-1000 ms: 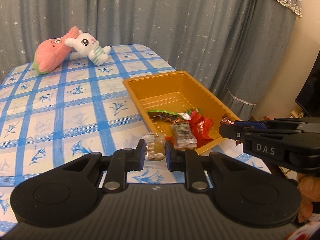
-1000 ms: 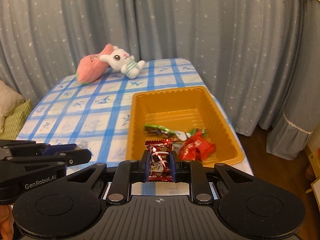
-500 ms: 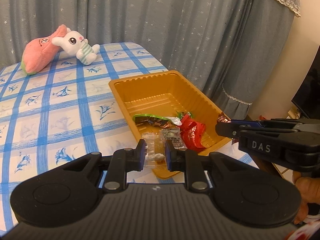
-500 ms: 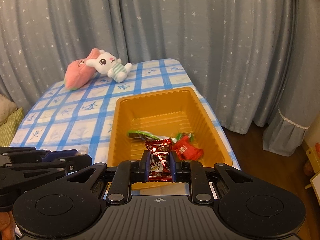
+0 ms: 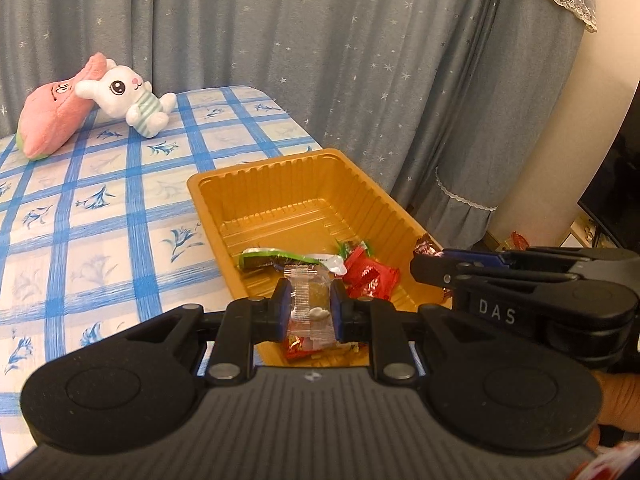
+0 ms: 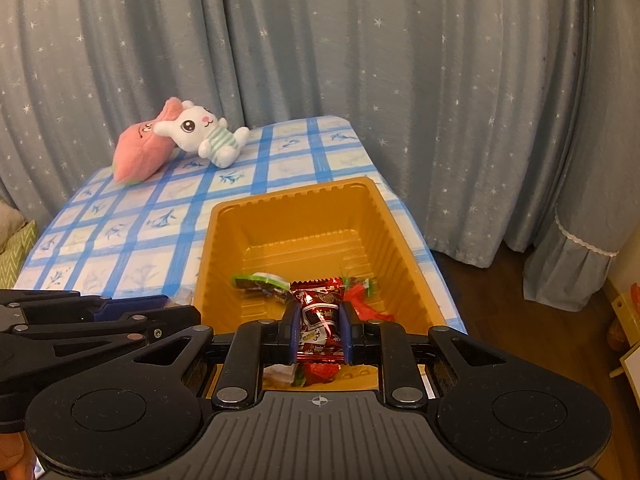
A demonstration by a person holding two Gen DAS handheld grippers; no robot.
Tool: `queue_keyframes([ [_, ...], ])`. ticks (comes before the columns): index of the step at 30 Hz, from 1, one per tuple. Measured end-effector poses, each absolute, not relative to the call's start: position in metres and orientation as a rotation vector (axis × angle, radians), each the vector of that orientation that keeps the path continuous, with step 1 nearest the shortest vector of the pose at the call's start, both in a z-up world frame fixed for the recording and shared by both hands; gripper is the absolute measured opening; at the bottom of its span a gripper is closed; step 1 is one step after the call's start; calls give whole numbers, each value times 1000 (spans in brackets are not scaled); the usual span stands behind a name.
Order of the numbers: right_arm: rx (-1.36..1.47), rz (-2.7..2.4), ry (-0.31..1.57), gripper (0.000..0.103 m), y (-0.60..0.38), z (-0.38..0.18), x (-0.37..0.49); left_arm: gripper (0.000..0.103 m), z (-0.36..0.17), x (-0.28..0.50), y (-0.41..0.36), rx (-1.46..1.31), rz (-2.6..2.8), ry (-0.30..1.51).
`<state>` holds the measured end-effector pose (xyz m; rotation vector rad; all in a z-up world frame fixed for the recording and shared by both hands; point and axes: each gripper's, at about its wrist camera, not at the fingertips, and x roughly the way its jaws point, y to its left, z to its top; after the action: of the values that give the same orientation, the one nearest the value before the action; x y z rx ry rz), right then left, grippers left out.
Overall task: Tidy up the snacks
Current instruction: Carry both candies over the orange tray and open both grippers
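Your orange tray [image 6: 404,256] sits near the right edge of the tabletop [image 5: 100,240]; in its near half lie a green-wrapped snack [image 5: 272,258] and a few red wrappers [image 5: 372,276], while the far half is bare. Your left gripper [image 5: 311,310] is clamped on a clear-wrapped candy [image 5: 310,300], held over the tray's near end; your right gripper [image 6: 319,334] is clamped on a red foil snack [image 6: 320,320], also over the near end, its jaws pressed tight against the wrapper. More wrappers show under each gripper's body, too cut off for you to make out; from the left wrist only a corner of the red foil snack peeks past the right gripper's tip. The tabletop wears a blue-checked cloth with flower prints; a white plush rabbit [image 6: 204,134] leans on a pink plush [image 6: 140,152] at its far corner; grey-blue starred curtains [image 6: 360,80] hang behind, with wooden floor at the right.
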<state>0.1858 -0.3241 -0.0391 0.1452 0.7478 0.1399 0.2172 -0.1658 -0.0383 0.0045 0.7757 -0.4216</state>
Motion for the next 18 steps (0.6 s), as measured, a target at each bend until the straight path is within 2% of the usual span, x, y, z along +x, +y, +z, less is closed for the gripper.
queue_keyframes([
  [18, 156, 126, 753, 21, -337, -47, 209, 18, -48, 257, -180, -33, -424, 794],
])
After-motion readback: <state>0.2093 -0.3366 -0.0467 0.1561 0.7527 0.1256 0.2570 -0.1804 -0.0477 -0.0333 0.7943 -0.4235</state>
